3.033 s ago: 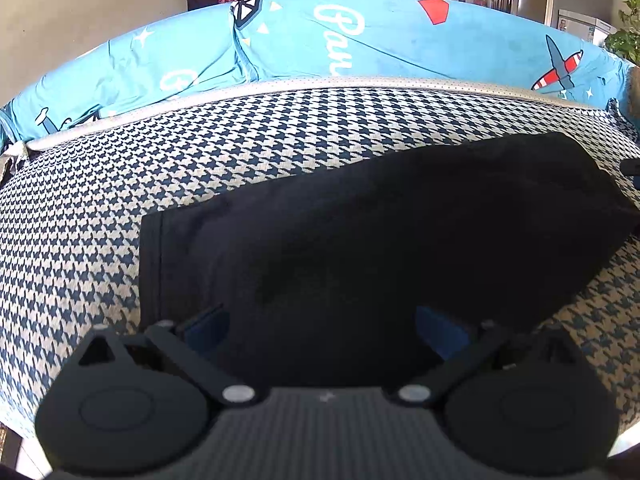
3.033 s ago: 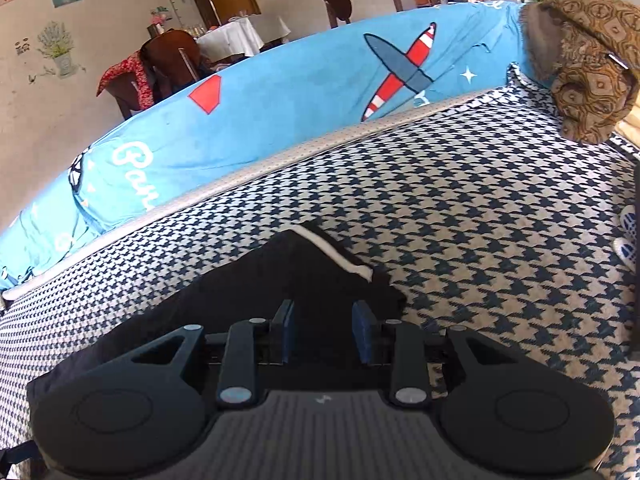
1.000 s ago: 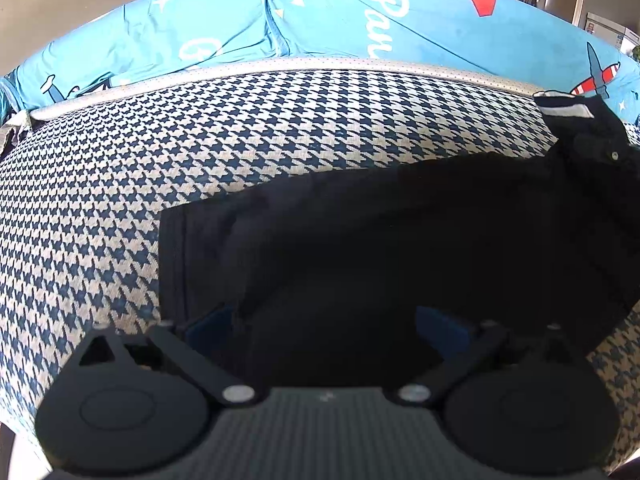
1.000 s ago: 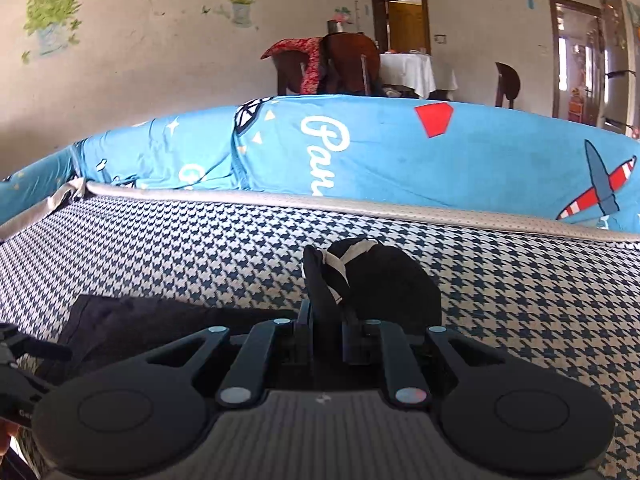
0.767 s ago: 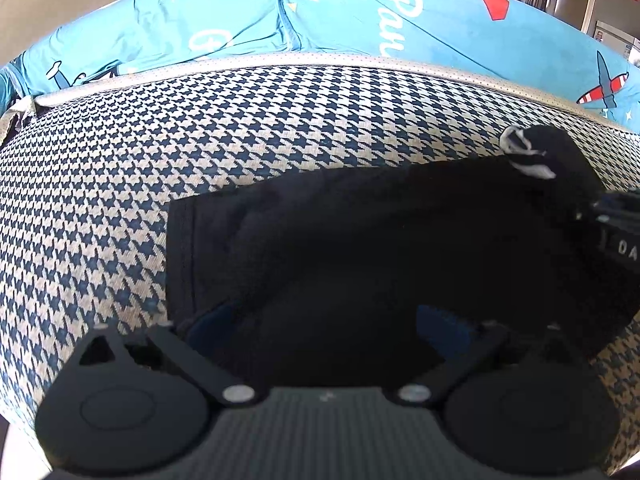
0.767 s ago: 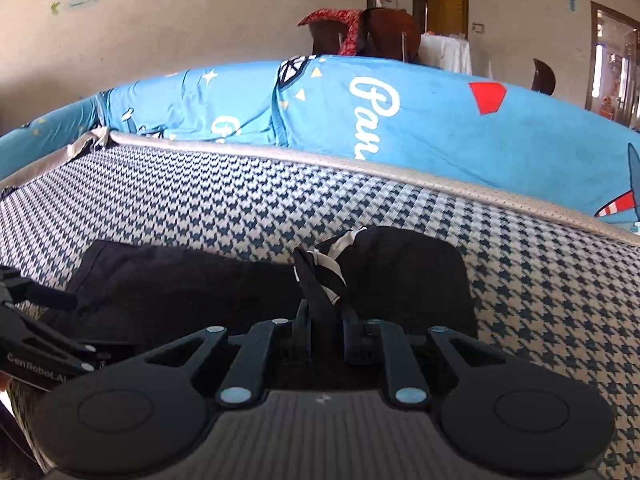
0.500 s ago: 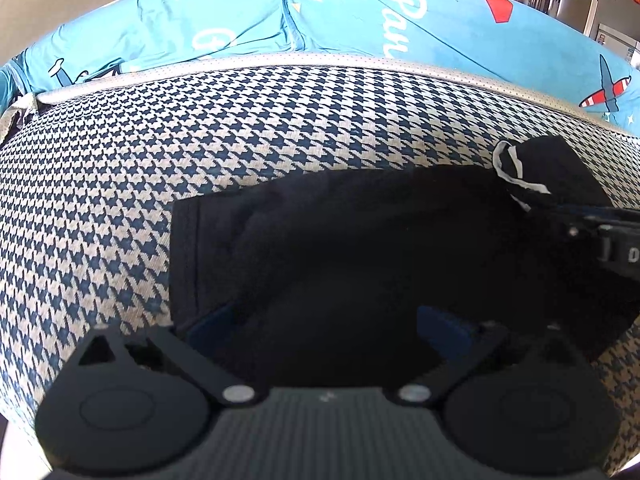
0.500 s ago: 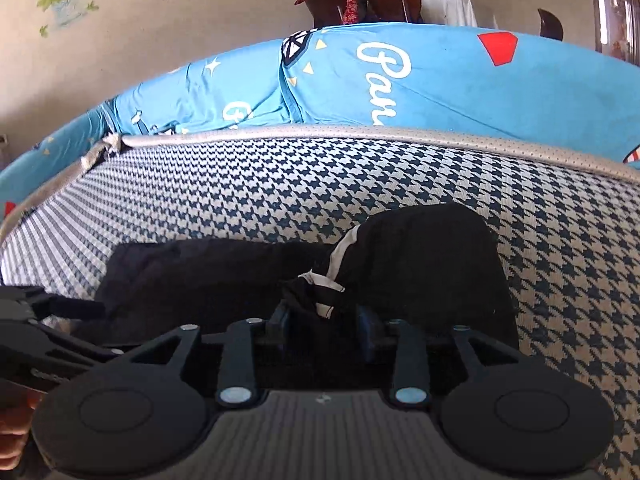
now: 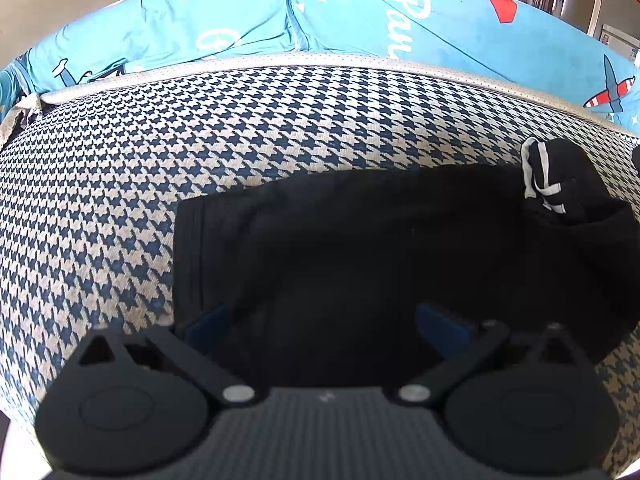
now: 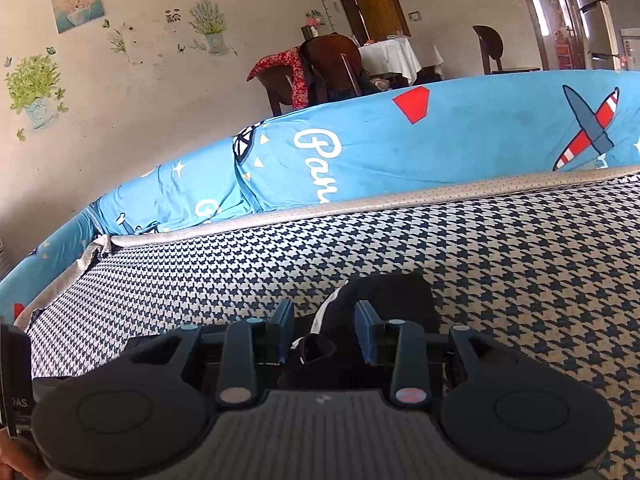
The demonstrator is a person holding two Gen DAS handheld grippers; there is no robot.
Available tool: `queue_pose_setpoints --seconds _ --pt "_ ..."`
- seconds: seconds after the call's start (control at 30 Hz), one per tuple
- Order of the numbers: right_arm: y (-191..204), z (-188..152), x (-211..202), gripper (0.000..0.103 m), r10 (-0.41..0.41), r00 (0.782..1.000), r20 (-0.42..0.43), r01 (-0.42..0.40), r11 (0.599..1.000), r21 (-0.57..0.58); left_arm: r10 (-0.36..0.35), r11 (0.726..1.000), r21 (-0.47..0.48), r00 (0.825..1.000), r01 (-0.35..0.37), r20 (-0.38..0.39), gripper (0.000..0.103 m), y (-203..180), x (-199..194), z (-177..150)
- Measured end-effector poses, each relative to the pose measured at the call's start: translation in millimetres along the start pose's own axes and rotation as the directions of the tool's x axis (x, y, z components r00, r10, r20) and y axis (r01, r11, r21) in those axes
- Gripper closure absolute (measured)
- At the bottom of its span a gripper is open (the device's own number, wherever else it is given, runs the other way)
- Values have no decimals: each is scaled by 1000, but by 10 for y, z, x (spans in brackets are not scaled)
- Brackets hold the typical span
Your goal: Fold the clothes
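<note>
A black garment (image 9: 380, 260) lies flat on the houndstooth seat (image 9: 280, 128). Its right end, with a white stripe (image 9: 538, 176), is folded back onto it. My left gripper (image 9: 322, 320) hovers open and wide over the garment's near edge, and the cloth spreads under both blue pads (image 9: 204, 322). In the right wrist view my right gripper (image 10: 325, 320) stands open just behind the folded end (image 10: 384, 300). The striped cloth (image 10: 320, 322) lies loose between the fingers, and neither pad presses on it.
A blue printed cushion (image 10: 440, 148) runs along the back of the seat, behind a pale piping edge (image 9: 320, 60). Beyond it stand dark chairs (image 10: 332, 64) and a table with a white cloth. Part of the left tool (image 10: 14, 380) shows at the left edge.
My right gripper carried the striped end leftwards over the garment, opened its jaws and let it drop, then drew back and rolled. The left gripper stayed put.
</note>
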State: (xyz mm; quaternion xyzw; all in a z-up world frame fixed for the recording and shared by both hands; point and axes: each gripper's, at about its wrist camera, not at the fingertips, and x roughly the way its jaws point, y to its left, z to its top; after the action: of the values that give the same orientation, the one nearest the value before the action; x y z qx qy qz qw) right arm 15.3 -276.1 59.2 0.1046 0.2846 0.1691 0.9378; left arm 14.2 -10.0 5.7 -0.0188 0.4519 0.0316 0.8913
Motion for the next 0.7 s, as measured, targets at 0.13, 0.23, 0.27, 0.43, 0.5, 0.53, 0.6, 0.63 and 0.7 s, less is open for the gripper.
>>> queue_pose_setpoints --seconds 0.13,0.23,0.27,0.43,0.5,0.53,0.6,0.63,0.7 --pt "-11 -55 -32 67 13 999 -29 -13 1000 12 1 1000 2 1000 -1 1 0 -4 6 -8" --pt "34 -129 -25 62 3 999 -54 -4 1000 -14 0 1000 4 1000 0 3 0 -12 -6 -13" --pt "64 -160 -5 62 -1 998 -67 -1 999 -33 1 1000 6 1000 -1 4 0 -17 -11 -15" --pt "195 -282 121 53 -22 993 -113 8 993 -117 6 1000 6 1000 -6 7 0 -10 -15 -19" --pt "244 -329 170 53 -35 992 -122 17 989 -150 10 1000 5 1000 -10 7 0 0 -12 -23" --pt "281 -358 185 53 -59 992 -110 38 982 -183 12 1000 3 1000 -12 6 0 8 -9 -21" --pt "352 -416 213 74 -122 989 -80 98 962 -256 15 1000 -2 1000 -15 6 0 23 -3 -15" --pt "364 -432 230 87 -129 988 -86 102 959 -265 17 1000 -3 1000 -17 7 0 27 -3 -13" --pt "387 -455 205 88 -108 990 -85 82 960 -266 24 1000 -5 1000 -24 10 0 40 -13 -12"
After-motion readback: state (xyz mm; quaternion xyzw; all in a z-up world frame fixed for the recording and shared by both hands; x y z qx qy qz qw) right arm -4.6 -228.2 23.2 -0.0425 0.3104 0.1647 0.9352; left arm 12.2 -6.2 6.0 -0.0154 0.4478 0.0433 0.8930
